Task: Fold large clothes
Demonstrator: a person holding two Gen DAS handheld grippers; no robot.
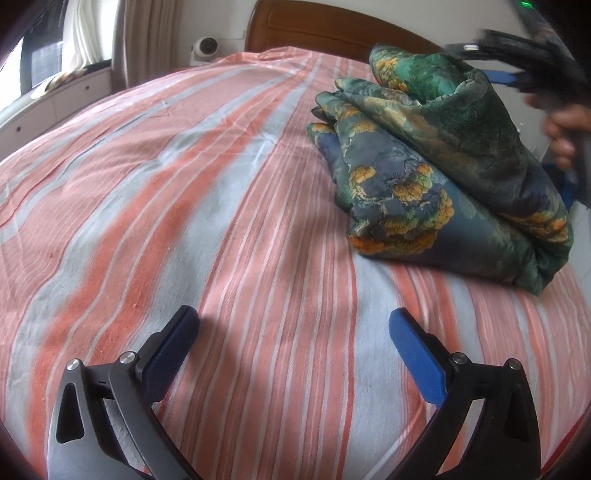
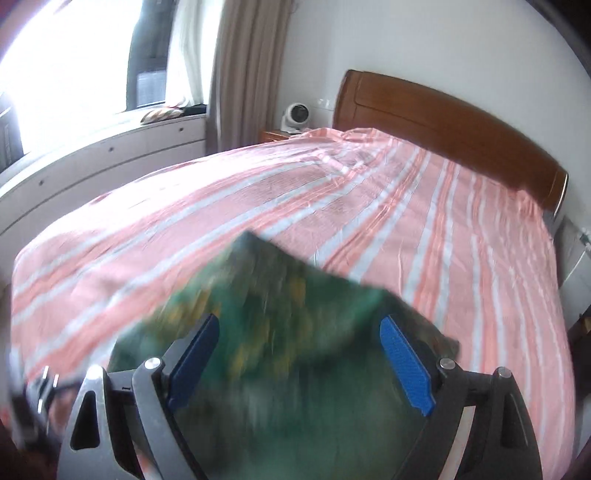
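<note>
Already the green floral garment (image 1: 443, 173) sits as a bundled, roughly folded heap on the striped bed (image 1: 184, 221), toward the far right, near the wooden headboard (image 1: 332, 26). From the left wrist, the left gripper (image 1: 291, 328) hangs spread wide over bare sheet, holding nothing and well apart from the heap. A good finish, I judge, means pressing the loose top folds flat, not lifting them again.

From the right wrist (badly blurred), the right gripper (image 2: 299, 339) stands spread wide above the garment; cloth shows between the blue pads (image 2: 404, 369), but they do not seem to pinch it.
</note>
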